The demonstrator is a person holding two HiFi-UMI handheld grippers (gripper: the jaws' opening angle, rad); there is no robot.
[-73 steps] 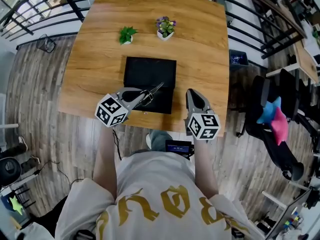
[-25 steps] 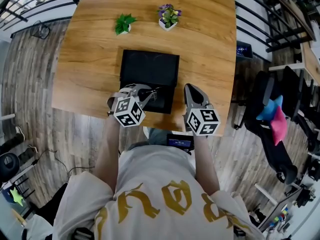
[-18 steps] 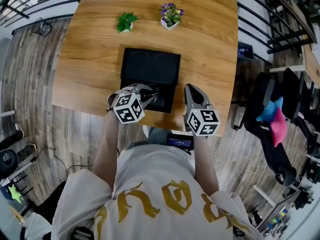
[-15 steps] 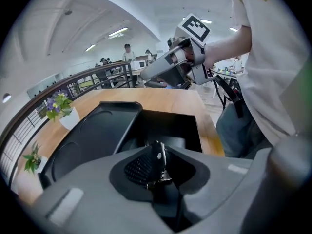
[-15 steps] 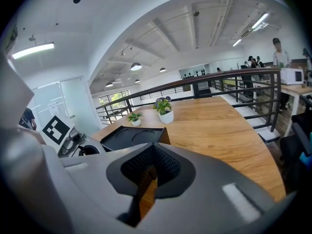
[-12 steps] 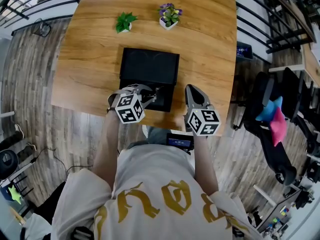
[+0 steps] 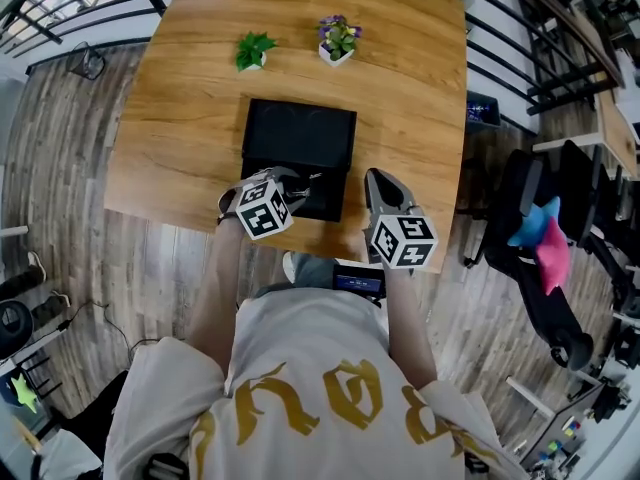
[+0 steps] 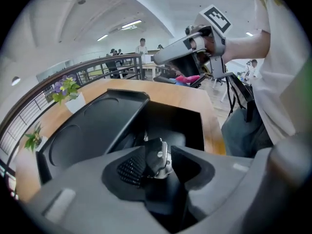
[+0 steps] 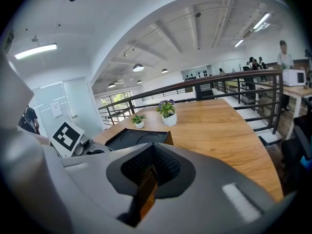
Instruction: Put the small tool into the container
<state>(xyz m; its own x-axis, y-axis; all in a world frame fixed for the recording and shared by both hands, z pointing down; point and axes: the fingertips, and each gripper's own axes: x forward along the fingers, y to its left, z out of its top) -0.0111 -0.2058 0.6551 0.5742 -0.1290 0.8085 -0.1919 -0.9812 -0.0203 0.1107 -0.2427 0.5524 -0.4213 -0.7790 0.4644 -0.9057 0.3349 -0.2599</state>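
Note:
A black container (image 7: pixel 300 138) lies open on the wooden table (image 7: pixel 180 138); its lid (image 8: pixel 92 130) stands raised beside the dark tray (image 8: pixel 183 123). My left gripper (image 7: pixel 297 190) hovers over the container's near edge, shut on the small black and silver tool (image 8: pixel 157 159). In the head view the small tool (image 7: pixel 312 179) pokes out over the tray. My right gripper (image 7: pixel 378 180) rests just right of the container near the table's front edge, shut with nothing held. From the right gripper view, the right gripper (image 9: pixel 146 189) shows only a thin slit, with the container (image 9: pixel 139 138) to the left.
Two small potted plants (image 7: pixel 252 52) (image 7: pixel 337 38) stand behind the container. A railing (image 7: pixel 520 58) runs round the table's far and right sides. A black chair with a blue and pink thing (image 7: pixel 540 238) sits on the floor at right.
My left gripper has turned and drawn in closer over the container's near edge with the tool still held. The right gripper has barely moved.

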